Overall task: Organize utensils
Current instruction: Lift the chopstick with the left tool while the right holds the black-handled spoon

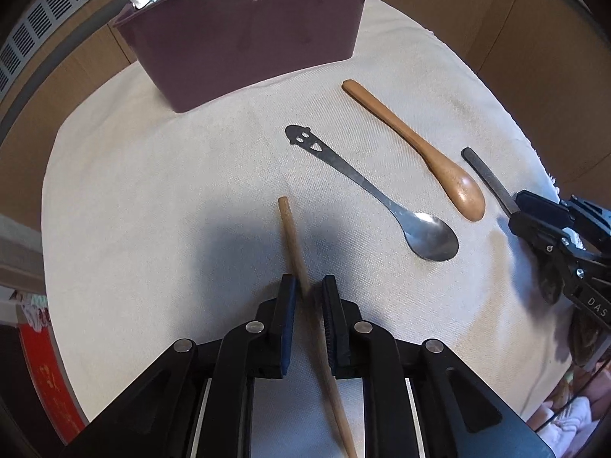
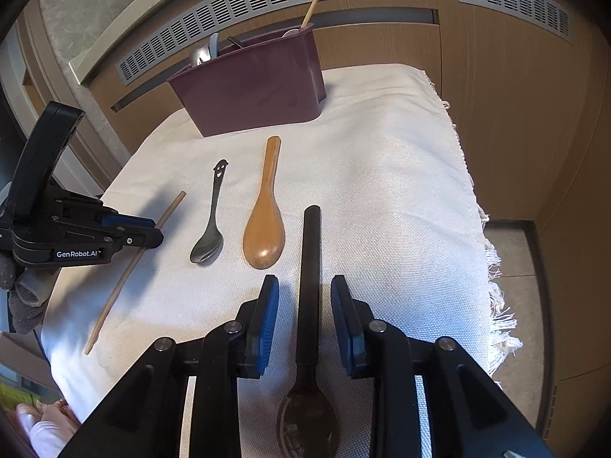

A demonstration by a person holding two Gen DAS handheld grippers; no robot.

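Four utensils are laid in a row on a table covered by a white woven cloth (image 2: 382, 175), with a maroon utensil holder (image 2: 252, 87) set at the far edge.

The left tool (image 1: 308, 290) is seen nearly closed around a wooden chopstick (image 1: 292, 236), which runs between its two pads; the gap is narrow, but whether the pads actually press the stick cannot be told, as it appears blurred there. In the right wrist view the same tool (image 2: 158, 234) is shown reaching in from the table's left edge, pointed steeply down over the chopstick (image 2: 130, 267), and a gloved hand (image 2: 23, 297) is glimpsed beneath it.

The right tool (image 2: 304, 297) is held partly open, its blue pads (image 2: 267, 305) standing clear on either side of the handle of a black-handled spoon (image 2: 310, 267); the handle is straddled, not gripped. The spoon's dark bowl lies under the tool body, toward the near edge. The tool is tilted forward and down toward the far edge.

Between the two tools, a dark metal spoon (image 2: 212, 221) with a smiling face cut into its handle end and a wooden spoon (image 2: 265, 221) are left lying side by side, apart, bowls toward the near edge. In the holder, a metal spoon (image 2: 198, 55) and a second chopstick (image 2: 314, 4) are seen standing.
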